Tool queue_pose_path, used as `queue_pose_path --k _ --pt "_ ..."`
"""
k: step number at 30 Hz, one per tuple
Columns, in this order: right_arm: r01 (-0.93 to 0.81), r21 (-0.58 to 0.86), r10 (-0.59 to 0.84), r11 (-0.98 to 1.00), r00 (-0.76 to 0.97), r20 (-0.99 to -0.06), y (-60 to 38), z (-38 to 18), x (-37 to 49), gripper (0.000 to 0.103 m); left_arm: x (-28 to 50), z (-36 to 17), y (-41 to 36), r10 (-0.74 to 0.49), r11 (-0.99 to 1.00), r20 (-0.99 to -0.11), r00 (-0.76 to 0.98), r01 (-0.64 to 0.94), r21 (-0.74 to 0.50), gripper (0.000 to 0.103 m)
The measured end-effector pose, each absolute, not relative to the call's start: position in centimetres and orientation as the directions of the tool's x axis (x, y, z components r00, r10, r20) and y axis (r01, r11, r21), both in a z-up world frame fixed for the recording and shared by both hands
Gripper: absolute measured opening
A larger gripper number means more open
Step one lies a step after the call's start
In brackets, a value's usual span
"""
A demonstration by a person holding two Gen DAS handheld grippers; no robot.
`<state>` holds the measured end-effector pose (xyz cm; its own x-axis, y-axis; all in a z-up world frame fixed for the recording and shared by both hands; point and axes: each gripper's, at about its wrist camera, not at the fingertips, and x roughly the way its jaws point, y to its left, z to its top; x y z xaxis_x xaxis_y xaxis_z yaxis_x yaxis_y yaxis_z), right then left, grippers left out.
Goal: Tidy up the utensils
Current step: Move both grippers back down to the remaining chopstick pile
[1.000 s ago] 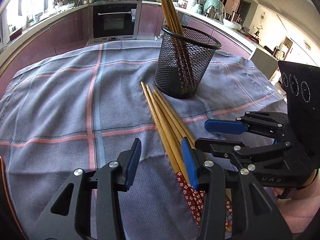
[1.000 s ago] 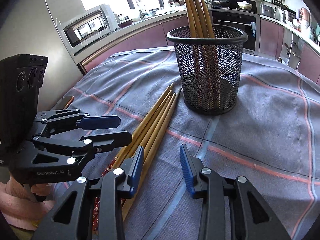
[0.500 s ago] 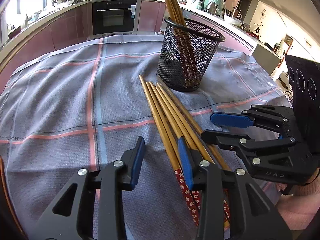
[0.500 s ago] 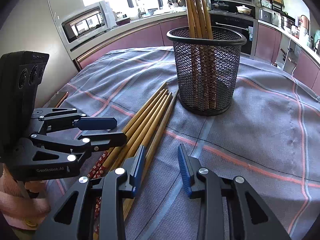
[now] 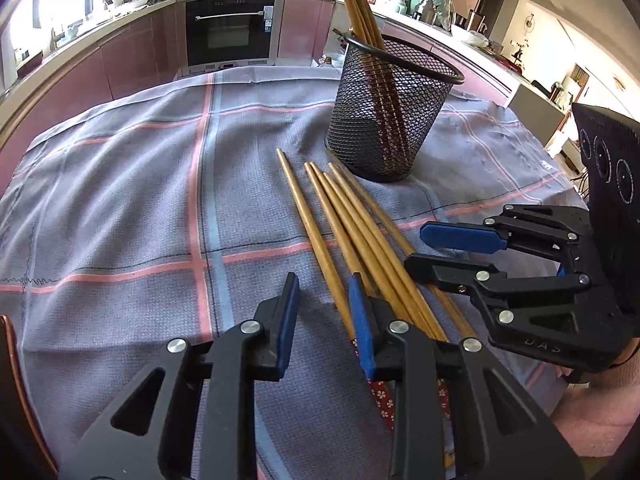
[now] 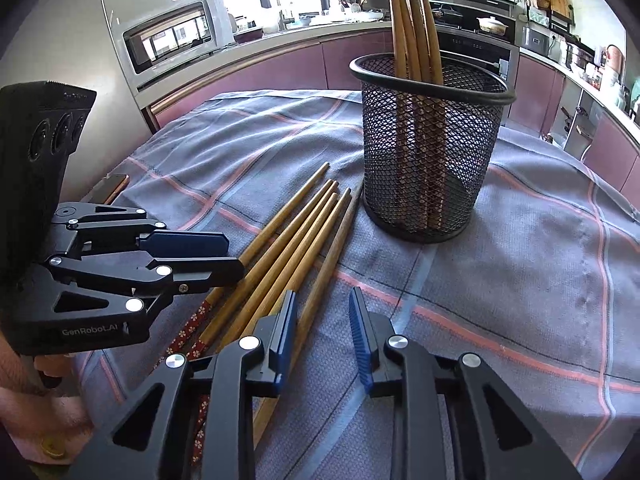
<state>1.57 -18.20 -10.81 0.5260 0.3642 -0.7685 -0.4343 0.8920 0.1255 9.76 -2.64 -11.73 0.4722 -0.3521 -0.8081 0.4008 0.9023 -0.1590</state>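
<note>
Several wooden chopsticks (image 5: pixel 340 224) lie side by side on the cloth, tips toward a black mesh holder (image 5: pixel 390 108); they also show in the right wrist view (image 6: pixel 296 236). The holder (image 6: pixel 428 148) has several chopsticks standing in it. My left gripper (image 5: pixel 324 296) is open and empty, low over the handle end of the bundle, its right finger on the chopsticks. My right gripper (image 6: pixel 322 308) is open and empty just right of the bundle. Each gripper shows in the other's view: the right one (image 5: pixel 452 248), the left one (image 6: pixel 224 252).
A grey checked cloth (image 5: pixel 140 200) covers the table. A phone (image 6: pixel 110 186) lies at the table's left edge. Kitchen counters and an oven (image 5: pixel 230 30) stand beyond the table. A wooden edge (image 5: pixel 8 360) shows at the near left.
Both grippers have pulled back a little from the holder and dropped lower over the chopsticks. The left gripper's opening has narrowed slightly. The chopsticks have not moved.
</note>
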Motion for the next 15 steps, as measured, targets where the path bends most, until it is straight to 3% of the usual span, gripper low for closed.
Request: queue_pose_path --k 12,15 --pt "-0.423 0.1 0.339 0.901 0.54 -0.77 -17.2 -10.8 2.8 0.024 11.5 -11.8 -3.5 -0.322 0.918 -0.812 0.486 0.372 -0.141 0.023" --pt "-0.416 0.119 0.35 0.902 0.538 -0.767 -17.4 -10.9 3.0 0.018 11.7 -11.9 -3.5 -0.317 0.924 -0.81 0.494 0.354 -0.146 0.022"
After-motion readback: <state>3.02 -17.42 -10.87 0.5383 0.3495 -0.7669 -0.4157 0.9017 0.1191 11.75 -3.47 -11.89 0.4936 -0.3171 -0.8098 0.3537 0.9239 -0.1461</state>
